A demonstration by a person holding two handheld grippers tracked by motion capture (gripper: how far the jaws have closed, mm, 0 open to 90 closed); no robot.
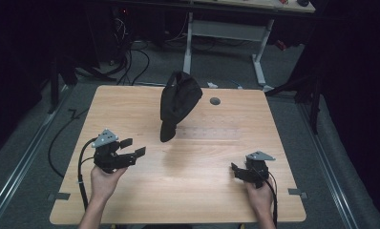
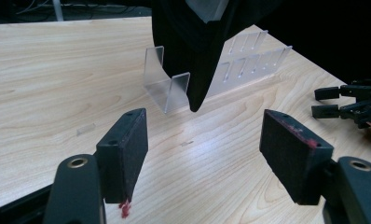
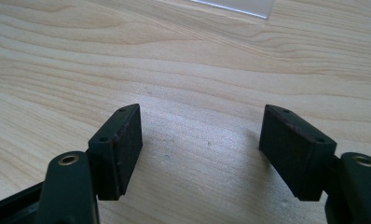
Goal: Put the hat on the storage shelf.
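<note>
Left gripper (image 1: 133,147) and right gripper (image 1: 235,169) both gape wide, holding nothing — low over the table (image 1: 131,200). Black bag (image 1: 177,102) sits on the clear rack (image 2: 172,88), untouched; grasp not begun — all work remains.

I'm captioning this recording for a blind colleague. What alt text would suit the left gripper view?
A black fabric cap hangs over a clear plastic slotted rack on a light wooden table, its pointed brim dipping in front of the rack. In the foreground the left gripper has its two black padded jaws wide apart and empty. The right gripper sits at the far right edge.
</note>
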